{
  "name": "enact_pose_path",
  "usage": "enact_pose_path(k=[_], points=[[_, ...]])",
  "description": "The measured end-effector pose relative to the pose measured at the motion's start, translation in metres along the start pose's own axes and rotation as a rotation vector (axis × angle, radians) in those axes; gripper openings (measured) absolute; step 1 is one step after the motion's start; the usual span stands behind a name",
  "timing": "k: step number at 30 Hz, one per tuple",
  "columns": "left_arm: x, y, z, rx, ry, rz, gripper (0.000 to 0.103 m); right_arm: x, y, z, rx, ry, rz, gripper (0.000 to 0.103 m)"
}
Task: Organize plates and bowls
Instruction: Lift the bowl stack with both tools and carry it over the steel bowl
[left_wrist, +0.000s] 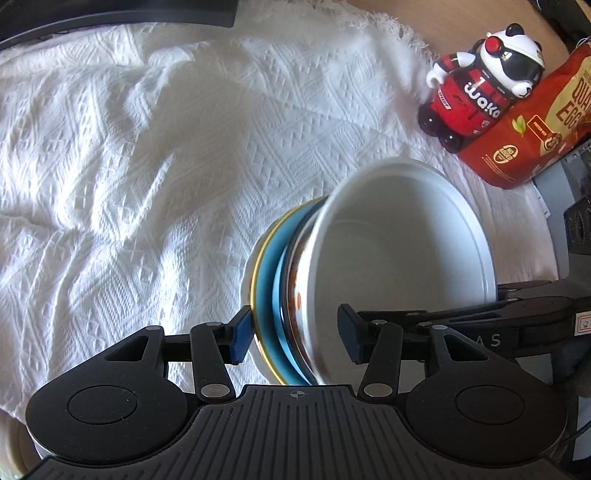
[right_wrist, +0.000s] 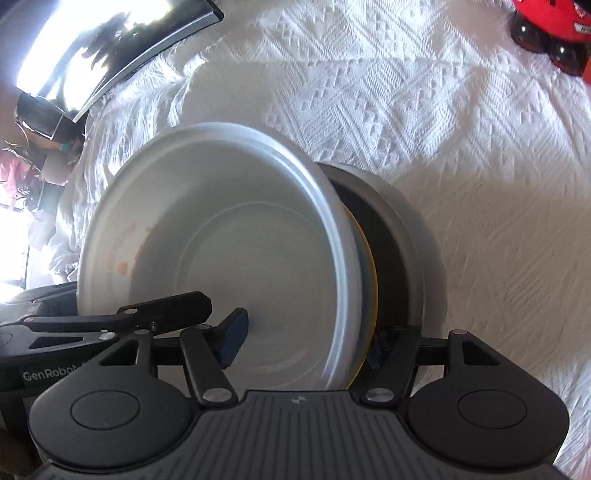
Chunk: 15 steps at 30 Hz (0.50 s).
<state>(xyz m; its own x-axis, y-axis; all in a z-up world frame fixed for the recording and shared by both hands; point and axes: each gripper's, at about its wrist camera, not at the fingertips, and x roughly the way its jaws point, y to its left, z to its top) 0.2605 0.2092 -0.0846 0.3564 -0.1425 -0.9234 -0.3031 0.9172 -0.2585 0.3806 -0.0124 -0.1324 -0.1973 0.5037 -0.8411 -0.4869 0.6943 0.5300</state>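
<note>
Jaws of both grippers, left gripper (left_wrist: 295, 334) and right gripper (right_wrist: 306, 341), are clamping opposite rims of a nested stack: white bowl (left_wrist: 399, 236), blue plate (left_wrist: 267, 291). I am holding it over the white cloth (left_wrist: 147, 166); heavy, brittle, slippery glaze, so rims only.

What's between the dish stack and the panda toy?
Only bare white cloth lies between the dish stack and the panda toy, seen in the left wrist view.

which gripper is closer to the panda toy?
Right. In the left wrist view the right gripper reaches in from the panda toy's side of the dish stack; the left gripper straddles the stack's opposite edge, farther off.
</note>
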Motion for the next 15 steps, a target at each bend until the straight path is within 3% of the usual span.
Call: enact_pose_path(k=[3, 4, 8, 15], points=[[-0.006, 0.000, -0.002, 0.014, -0.024, -0.001, 0.042, -0.004, 0.000, -0.004, -0.014, -0.019, -0.016, 0.065], [-0.009, -0.001, -0.001, 0.019, -0.033, -0.022, 0.028, -0.006, 0.001, -0.005, -0.027, -0.023, -0.027, 0.064], [-0.017, -0.007, 0.002, 0.035, -0.054, -0.017, 0.029, -0.020, 0.012, -0.016, -0.154, -0.065, -0.158, 0.062], [-0.023, 0.000, 0.003, -0.044, -0.059, -0.073, 0.027, -0.040, 0.001, -0.024, -0.112, -0.115, -0.110, 0.057]])
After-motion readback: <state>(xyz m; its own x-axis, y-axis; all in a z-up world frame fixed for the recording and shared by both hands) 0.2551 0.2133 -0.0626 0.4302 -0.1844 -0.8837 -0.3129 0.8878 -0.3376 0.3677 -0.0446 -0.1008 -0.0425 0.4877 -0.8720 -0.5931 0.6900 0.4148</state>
